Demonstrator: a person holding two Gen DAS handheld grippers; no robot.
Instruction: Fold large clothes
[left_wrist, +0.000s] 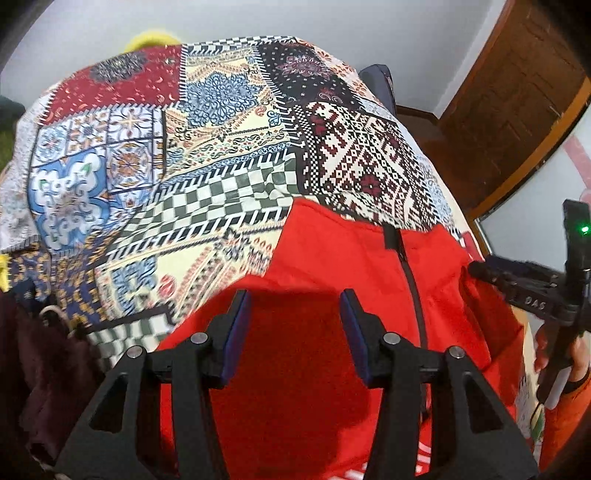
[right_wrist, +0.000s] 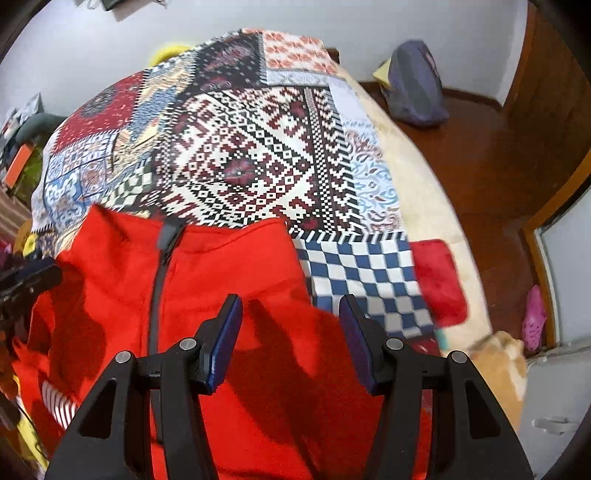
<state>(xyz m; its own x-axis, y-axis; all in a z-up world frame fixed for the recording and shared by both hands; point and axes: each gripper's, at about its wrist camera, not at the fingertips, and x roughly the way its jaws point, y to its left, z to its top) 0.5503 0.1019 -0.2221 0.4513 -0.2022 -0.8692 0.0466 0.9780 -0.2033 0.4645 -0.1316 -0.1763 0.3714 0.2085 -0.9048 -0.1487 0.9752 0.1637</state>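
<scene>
Red jacket (left_wrist: 332, 258) flat on bedspread (left_wrist: 184, 147), zip (right_wrist: 155, 295) running away from fingers; left gripper (left_wrist: 295, 321) and right gripper (right_wrist: 291, 325) both wide, empty, above it; zip between them, nearer left.

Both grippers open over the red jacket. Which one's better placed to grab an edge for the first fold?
Right, probably. The right gripper hangs open directly over the red jacket's side edge, beside the patchwork bedspread. The left gripper is open above mid-fabric, no edge between its fingers.
</scene>
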